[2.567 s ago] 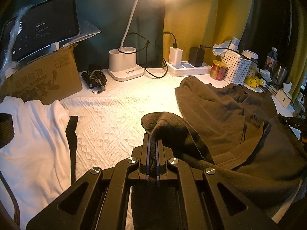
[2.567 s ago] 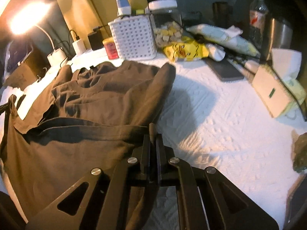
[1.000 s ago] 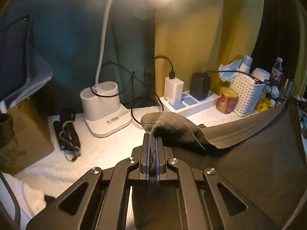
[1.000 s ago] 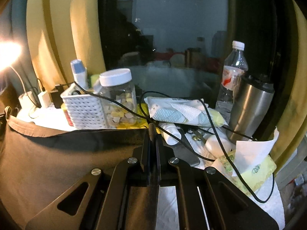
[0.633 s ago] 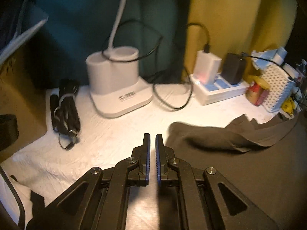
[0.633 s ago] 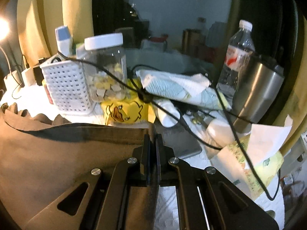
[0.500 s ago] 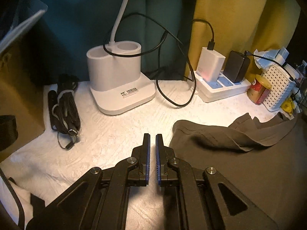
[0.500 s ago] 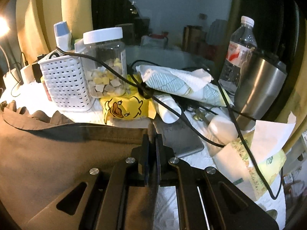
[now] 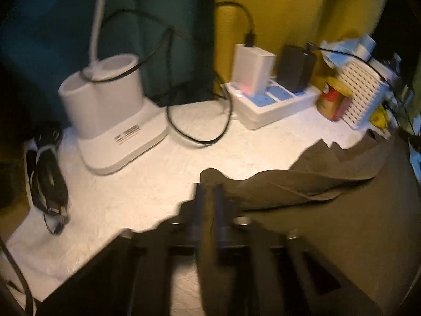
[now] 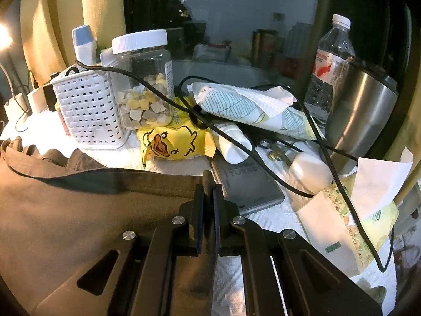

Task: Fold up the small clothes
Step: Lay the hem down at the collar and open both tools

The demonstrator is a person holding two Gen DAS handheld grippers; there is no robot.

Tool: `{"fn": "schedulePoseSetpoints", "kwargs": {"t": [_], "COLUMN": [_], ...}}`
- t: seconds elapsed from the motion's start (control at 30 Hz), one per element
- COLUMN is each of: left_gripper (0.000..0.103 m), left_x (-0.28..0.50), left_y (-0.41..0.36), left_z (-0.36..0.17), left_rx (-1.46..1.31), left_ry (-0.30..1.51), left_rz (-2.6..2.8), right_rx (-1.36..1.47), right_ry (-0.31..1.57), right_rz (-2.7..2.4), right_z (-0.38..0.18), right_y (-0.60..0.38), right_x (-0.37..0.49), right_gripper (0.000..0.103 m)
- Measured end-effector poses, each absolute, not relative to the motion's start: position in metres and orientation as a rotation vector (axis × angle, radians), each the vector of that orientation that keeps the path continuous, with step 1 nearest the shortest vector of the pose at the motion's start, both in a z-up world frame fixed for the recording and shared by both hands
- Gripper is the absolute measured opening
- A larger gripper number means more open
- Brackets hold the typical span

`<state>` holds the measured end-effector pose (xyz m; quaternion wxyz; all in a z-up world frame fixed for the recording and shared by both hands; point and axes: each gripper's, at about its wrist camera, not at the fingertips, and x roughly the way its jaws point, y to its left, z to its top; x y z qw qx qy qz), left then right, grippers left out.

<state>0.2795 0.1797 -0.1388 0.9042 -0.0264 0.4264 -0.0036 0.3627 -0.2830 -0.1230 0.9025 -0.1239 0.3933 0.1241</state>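
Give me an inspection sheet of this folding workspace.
Surface: white textured table cover, lamp-lit.
Job's things: brown fabric garment, partly spread, back edge rumpled.
Clutter: white lattice basket, clear snack jar, yellow duck packet, steel tumbler, white lamp base, white power strip.
Grippers: left gripper shut, jaws just closed on the garment's corner, view blurred; right gripper shut on the garment's hem.
Cables: black cable over the clutter; bundled black cord.
Surroundings: teal curtain, yellow curtain, dark window.

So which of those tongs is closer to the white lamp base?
The left. The left tongs sit on the brown garment's corner, a stretch of white cloth short of the lamp base. The right tongs pinch the hem by the clutter at the table's far end.
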Motion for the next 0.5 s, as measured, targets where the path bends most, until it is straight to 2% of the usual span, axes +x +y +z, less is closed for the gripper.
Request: {"fn": "schedulePoseSetpoints", "kwargs": {"t": [0.2, 0.5], "left_gripper": [0.001, 0.003], "left_x": [0.272, 0.279], "left_y": [0.194, 0.203], "left_z": [-0.124, -0.135], "left_rx": [-0.078, -0.104], "left_ry": [0.762, 0.838], "left_rz": [0.160, 0.184], "right_rx": [-0.226, -0.238], "right_ry": [0.808, 0.895], "right_rz": [0.255, 0.234], "right_z": [-0.121, -0.135], "right_y": [-0.287, -0.285], "right_x": [0.363, 0.375], "right_gripper": [0.006, 0.006]}}
